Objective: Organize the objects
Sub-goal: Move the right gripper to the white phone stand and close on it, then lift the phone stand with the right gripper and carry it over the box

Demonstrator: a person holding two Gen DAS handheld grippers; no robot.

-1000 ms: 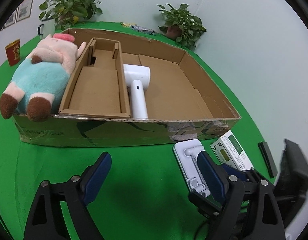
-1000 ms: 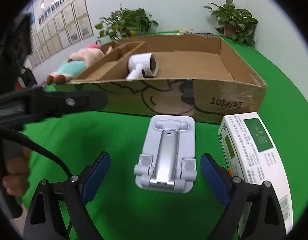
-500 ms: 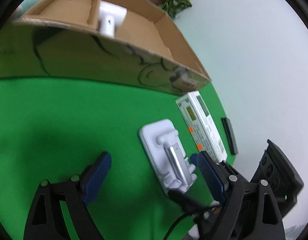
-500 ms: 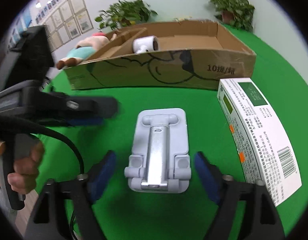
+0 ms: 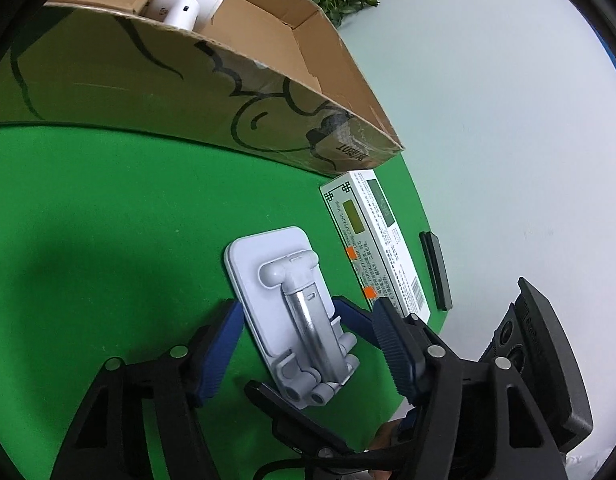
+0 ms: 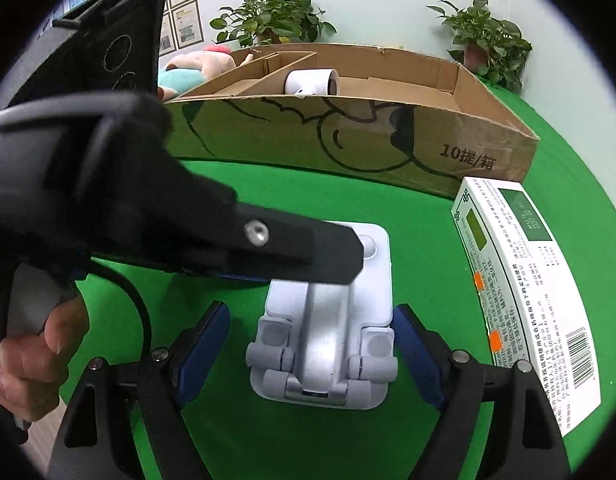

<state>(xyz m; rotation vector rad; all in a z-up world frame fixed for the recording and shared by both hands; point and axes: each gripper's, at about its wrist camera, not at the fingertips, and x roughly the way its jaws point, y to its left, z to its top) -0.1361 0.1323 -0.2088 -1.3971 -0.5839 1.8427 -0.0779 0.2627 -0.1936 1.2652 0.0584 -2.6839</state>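
A white folding phone stand lies flat on the green table, in front of the long cardboard box. Both grippers now straddle the stand, closer to it than half a second ago. The right gripper has its blue pads spread on either side of the stand's hinged end, not touching it. The left gripper has swung in over the stand, fingers apart. A white medicine carton lies just right of the stand. Behind the stand, inside the box, rests a white hair dryer; a plush pig lies at the box's far left.
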